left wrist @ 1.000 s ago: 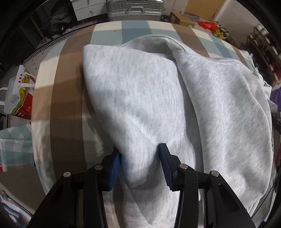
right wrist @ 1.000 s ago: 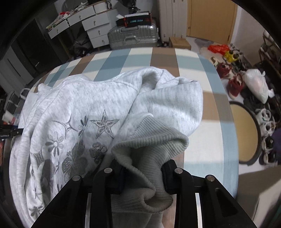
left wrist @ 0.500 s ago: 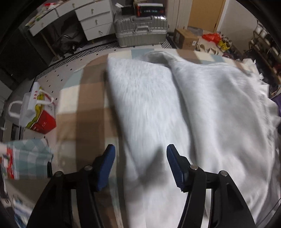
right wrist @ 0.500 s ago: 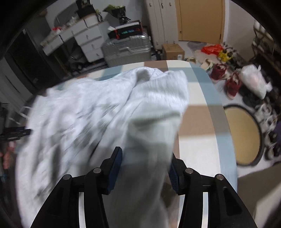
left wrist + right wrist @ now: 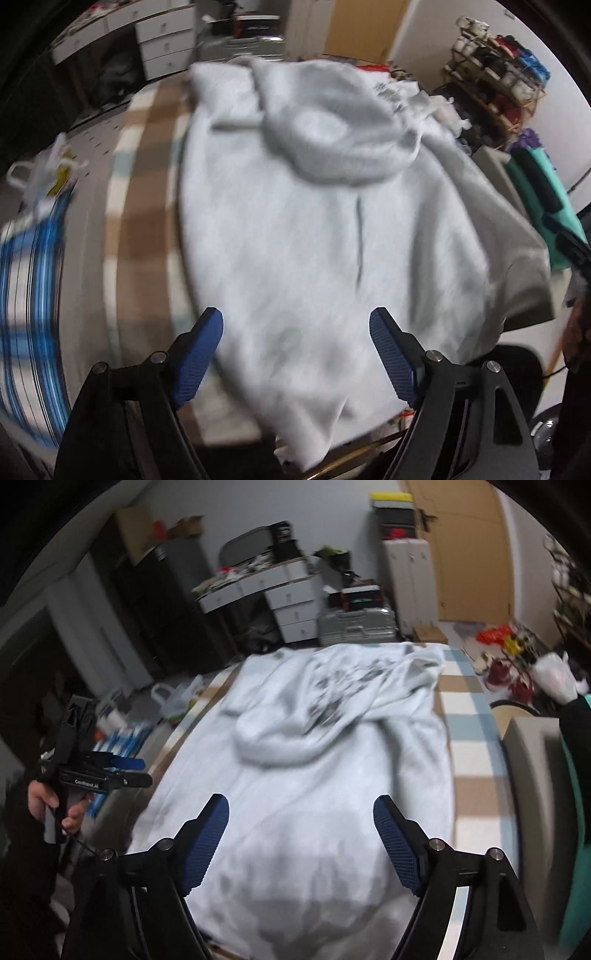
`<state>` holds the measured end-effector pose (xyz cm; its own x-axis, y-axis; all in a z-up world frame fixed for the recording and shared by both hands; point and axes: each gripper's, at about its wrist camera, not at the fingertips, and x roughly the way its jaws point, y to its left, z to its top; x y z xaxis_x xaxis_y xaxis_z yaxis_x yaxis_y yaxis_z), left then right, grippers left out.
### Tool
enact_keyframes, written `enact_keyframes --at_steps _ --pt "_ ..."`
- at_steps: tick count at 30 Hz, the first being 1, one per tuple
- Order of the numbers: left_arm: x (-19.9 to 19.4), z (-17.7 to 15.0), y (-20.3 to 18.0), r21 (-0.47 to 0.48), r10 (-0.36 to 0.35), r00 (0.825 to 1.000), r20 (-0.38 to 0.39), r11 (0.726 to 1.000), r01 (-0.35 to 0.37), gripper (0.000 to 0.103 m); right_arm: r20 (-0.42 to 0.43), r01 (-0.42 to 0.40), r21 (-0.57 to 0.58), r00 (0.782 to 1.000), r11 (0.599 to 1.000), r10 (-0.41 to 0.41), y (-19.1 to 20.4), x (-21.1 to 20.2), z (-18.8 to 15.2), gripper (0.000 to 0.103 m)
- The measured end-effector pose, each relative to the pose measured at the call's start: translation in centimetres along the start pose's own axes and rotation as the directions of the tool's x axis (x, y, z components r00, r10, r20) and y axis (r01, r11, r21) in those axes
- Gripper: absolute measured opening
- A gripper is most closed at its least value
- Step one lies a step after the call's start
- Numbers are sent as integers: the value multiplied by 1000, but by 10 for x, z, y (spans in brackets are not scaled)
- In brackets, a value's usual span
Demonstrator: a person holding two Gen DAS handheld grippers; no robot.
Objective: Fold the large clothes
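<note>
- One pale grey sweatshirt (image 5: pixel 295 229) lies spread over the middle of the left wrist view, on one desk (image 5: pixel 147 206) covered in a brown, cream and pale blue check; in the right wrist view the same garment (image 5: pixel 314 775) fills the centre and lower part of the frame.
- One rolled ribbed band of the sweatshirt curls across its upper middle, with a blurred dark print just beyond it.
- Two tools are in play. The left tool (image 5: pixel 295 354) sits at the bottom of its own frame, its two blue pads (image 5: pixel 201 354) wide apart, having just been opening; the cloth shows between them but neither pad presses on it.
- The right tool (image 5: pixel 301 843) likewise shows two blue pads (image 5: pixel 205 840) spread wide at the bottom of its frame, also just opened, with the cloth lying free between.
- In the right wrist view the left tool (image 5: pixel 136 771) appears again at the left edge, held by one hand (image 5: pixel 51 805).
- One silver suitcase (image 5: pixel 356 626) stands beyond the desk's far edge, upper middle of the right wrist view.
- One white chest of drawers (image 5: pixel 291 607) stands to the suitcase's left.
- One wooden door (image 5: pixel 469 550) fills the upper right.
</note>
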<state>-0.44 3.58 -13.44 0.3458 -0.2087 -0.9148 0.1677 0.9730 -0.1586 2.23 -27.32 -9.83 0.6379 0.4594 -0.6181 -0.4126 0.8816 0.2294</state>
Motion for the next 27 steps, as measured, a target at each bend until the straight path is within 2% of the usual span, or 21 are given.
enact_keyframes --at_steps 1,4,6,8,10,12,14,16,18,19,21,22,23,24,25,27 --pt "3 -10 4 -22 -6 1000 -9 1000 6 79 8 -2 14 1000 1000 2 7 0 -7 81" --pt "8 -34 17 -114 -41 999 -12 993 40 79 98 -84 76 992 994 76 19 2 -24 81" --pt "12 -48 12 -114 -23 999 -32 993 19 79 188 -125 105 977 987 104 21 6 -37 81" --pt "15 -57 2 -76 21 1000 0 997 -21 78 250 -150 146 962 978 110 17 11 -50 81" --pt "12 -63 -6 -45 11 999 36 999 -9 79 219 -133 154 971 979 97 19 14 -47 82" --pt "16 -65 -9 -23 -22 999 40 999 23 79 308 -147 145 946 978 96 21 2 -51 86" --pt "27 -59 -14 -26 -4 999 34 1000 5 78 329 -140 126 940 982 92 24 -1 -51 92" --pt "30 -60 -17 -50 -3 1000 11 999 4 78 311 -123 106 947 987 85 28 1 -51 92" --pt "16 -77 -20 -51 -97 995 32 994 99 79 291 -102 83 954 991 74 33 3 -53 92" --pt "13 -81 -25 -13 -94 994 53 995 95 79 286 -102 72 955 992 77 35 4 -54 92" --pt "20 -82 -37 96 53 996 74 994 -60 79 285 -115 53 954 992 95 38 4 -55 92" --pt "29 -81 -38 132 140 988 63 980 -147 79 281 -119 46 954 992 102 39 6 -54 92" --pt "38 -80 -35 138 198 980 38 970 -201 78 274 -120 44 956 992 104 41 8 -55 93" --pt "44 -79 -32 134 202 979 16 970 -202 78 255 -116 41 961 992 102 42 12 -54 93" --pt "48 -77 -26 119 171 985 -2 978 -169 78 237 -113 38 966 993 101 43 16 -53 93" --pt "46 -75 -15 79 149 989 12 986 -150 74 225 -107 26 969 994 99 46 18 -54 93"
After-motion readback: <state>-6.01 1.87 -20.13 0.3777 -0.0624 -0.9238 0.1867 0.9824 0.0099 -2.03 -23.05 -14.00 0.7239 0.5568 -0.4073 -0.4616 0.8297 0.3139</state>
